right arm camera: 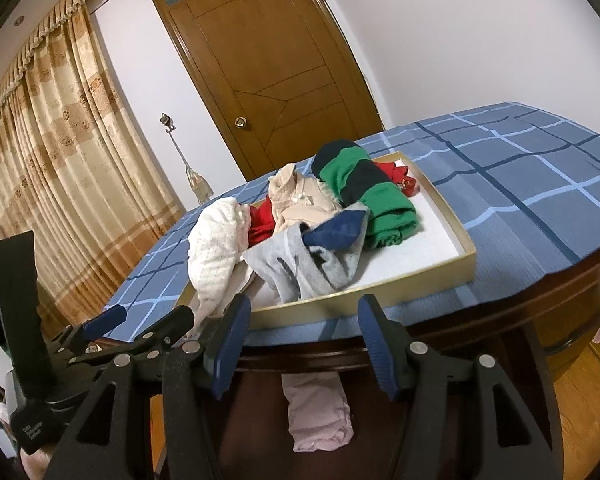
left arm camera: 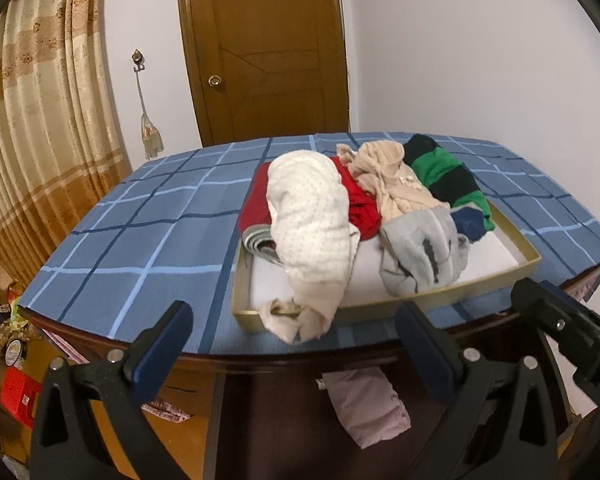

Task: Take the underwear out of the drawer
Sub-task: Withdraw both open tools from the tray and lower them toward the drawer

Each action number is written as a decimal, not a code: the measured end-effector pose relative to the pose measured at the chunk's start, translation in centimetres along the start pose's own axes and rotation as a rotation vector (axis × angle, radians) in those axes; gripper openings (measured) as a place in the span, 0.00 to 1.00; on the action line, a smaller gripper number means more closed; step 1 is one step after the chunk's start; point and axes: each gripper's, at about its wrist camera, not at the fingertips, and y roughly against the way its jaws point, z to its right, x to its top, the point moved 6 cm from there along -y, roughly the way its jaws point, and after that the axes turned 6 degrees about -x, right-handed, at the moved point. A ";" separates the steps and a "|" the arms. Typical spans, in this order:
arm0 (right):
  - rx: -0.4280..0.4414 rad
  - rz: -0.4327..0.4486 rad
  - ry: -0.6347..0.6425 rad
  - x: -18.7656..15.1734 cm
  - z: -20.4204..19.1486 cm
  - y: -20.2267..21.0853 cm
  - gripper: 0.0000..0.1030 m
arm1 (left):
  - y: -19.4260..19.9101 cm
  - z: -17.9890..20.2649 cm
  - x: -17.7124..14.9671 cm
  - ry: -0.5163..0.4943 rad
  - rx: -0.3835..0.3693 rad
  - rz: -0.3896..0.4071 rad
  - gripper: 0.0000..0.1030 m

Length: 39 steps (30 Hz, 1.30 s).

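A shallow gold-rimmed drawer tray (left arm camera: 472, 286) (right arm camera: 384, 290) lies on the blue checked tablecloth (left arm camera: 140, 240). Several pieces of underwear are piled in it: a white dotted piece (left arm camera: 308, 216) (right arm camera: 214, 248) hanging over the near rim, a red one (left arm camera: 362, 204), a beige one (left arm camera: 384, 176), a green-and-black striped one (left arm camera: 444, 172) (right arm camera: 372, 192) and a grey-and-navy one (left arm camera: 416, 248) (right arm camera: 312, 256). My left gripper (left arm camera: 294, 322) stands open just short of the table's near edge, facing the white piece. My right gripper (right arm camera: 304, 308) is also open, before the tray's near rim, holding nothing.
A pink cloth (left arm camera: 364, 408) (right arm camera: 316, 412) hangs below the dark wooden table edge (right arm camera: 480, 332). A brown door (left arm camera: 264, 52) and a beige curtain (left arm camera: 40, 120) stand behind the table. A red box (left arm camera: 18, 396) sits on the floor at the left.
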 end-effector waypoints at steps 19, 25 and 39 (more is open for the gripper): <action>-0.057 -0.045 0.040 -3.9 2.5 4.2 0.57 | 1.0 1.3 -5.1 -0.032 -0.042 -0.097 0.99; -0.103 -0.061 0.035 -5.2 4.3 5.2 0.57 | 0.4 0.6 -8.0 -0.005 -0.058 -0.178 0.99; -0.188 -0.185 0.009 -9.7 9.4 5.3 0.57 | -2.6 1.6 -12.7 0.013 -0.103 -0.369 0.99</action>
